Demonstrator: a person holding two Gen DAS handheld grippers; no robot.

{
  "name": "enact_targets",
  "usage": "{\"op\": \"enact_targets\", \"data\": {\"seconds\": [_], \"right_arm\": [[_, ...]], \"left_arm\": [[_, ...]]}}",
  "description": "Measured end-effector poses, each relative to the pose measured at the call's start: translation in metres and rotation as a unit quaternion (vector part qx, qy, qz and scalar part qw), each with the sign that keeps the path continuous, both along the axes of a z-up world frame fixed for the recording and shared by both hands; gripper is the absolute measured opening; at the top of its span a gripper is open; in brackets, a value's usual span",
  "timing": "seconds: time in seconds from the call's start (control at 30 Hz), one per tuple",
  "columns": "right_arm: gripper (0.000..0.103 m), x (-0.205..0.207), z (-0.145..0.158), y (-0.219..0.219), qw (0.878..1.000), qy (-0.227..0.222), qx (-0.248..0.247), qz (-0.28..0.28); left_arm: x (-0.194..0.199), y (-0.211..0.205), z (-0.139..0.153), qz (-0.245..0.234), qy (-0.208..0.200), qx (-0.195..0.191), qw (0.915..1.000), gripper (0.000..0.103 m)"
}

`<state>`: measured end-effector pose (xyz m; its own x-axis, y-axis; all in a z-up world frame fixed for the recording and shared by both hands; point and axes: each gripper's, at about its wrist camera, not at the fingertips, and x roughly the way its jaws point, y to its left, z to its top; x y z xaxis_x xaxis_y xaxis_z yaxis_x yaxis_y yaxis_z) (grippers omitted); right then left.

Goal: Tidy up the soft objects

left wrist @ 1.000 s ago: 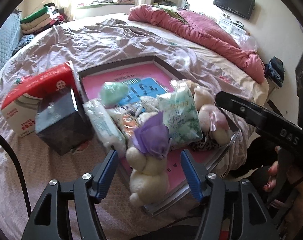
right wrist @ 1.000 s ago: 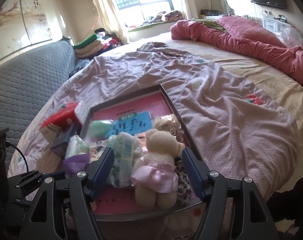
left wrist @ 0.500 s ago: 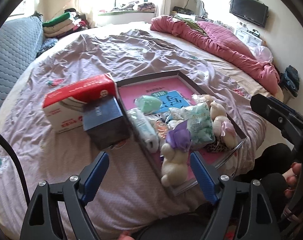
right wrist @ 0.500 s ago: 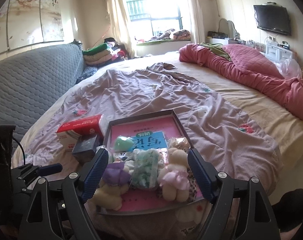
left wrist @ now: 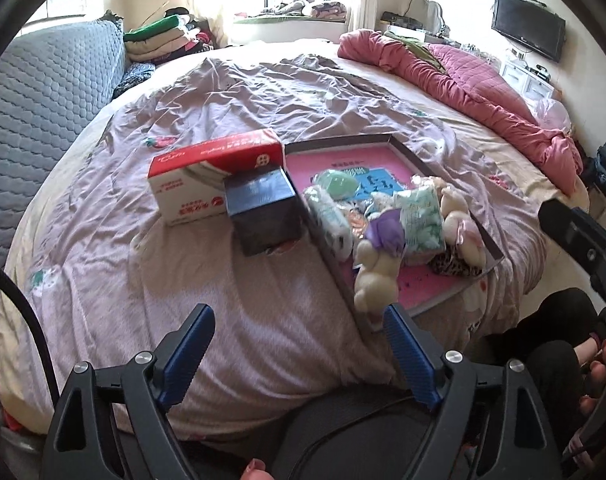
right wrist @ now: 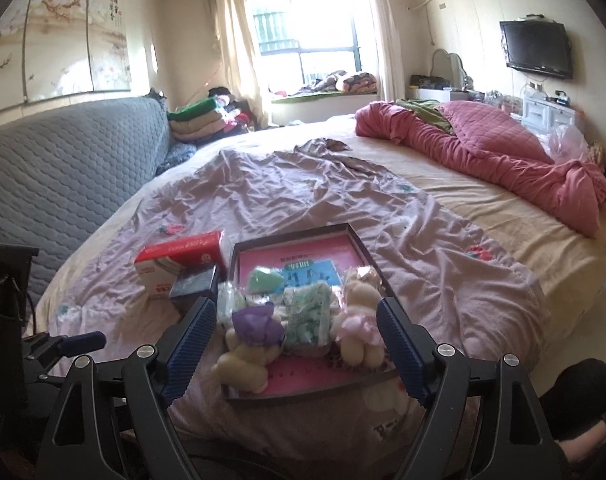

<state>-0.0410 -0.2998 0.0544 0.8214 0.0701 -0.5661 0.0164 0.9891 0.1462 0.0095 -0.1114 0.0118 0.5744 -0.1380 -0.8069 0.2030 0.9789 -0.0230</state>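
- The left gripper (left wrist: pixel 295 354) is opening with nothing between its fingers, over bare bedsheet.
- The right gripper (right wrist: pixel 293 346) stands wide apart and empty.
- The soft toys lie in the tray (right wrist: pixel 355 236) at the near edge of the bed.
- The purple-dressed bear (left wrist: pixel 377 260) lies far-right of the left gripper, long axis near to far.
- The pink-dressed bear (right wrist: pixel 359 322) sits nearer the right gripper.

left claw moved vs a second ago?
Yes. The left claw has pulled back and up from the tray: the purple-dressed bear, earlier between its fingers, now lies beyond the tips. Jaws opening, nothing between them.
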Motion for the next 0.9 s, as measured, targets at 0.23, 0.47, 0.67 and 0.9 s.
{"op": "enact_targets", "data": {"seconds": [0.23, 0.47, 0.67, 0.9], "right_arm": [[0.084, -0.014, -0.012, 0.013, 0.999, 0.032, -0.001, 0.013], [0.084, -0.023, -0.011, 0.015, 1.0, 0.024, -0.015, 0.011], [0.084, -0.021, -0.018, 0.01, 0.999, 0.037, -0.001, 0.013], [0.084, -0.021, -0.026, 0.01, 0.999, 0.049, -0.007, 0.013]], "left_arm": [[-0.015, 0.006, 0.005, 0.015, -0.005, -0.006, 0.9999, 0.086], [-0.026, 0.003, 0.011, 0.017, -0.008, -0.003, 0.9998, 0.086], [-0.031, 0.0, 0.01, 0.018, -0.004, 0.002, 0.9998, 0.086], [-0.033, 0.001, 0.002, 0.031, 0.009, 0.005, 0.9995, 0.086]]}}
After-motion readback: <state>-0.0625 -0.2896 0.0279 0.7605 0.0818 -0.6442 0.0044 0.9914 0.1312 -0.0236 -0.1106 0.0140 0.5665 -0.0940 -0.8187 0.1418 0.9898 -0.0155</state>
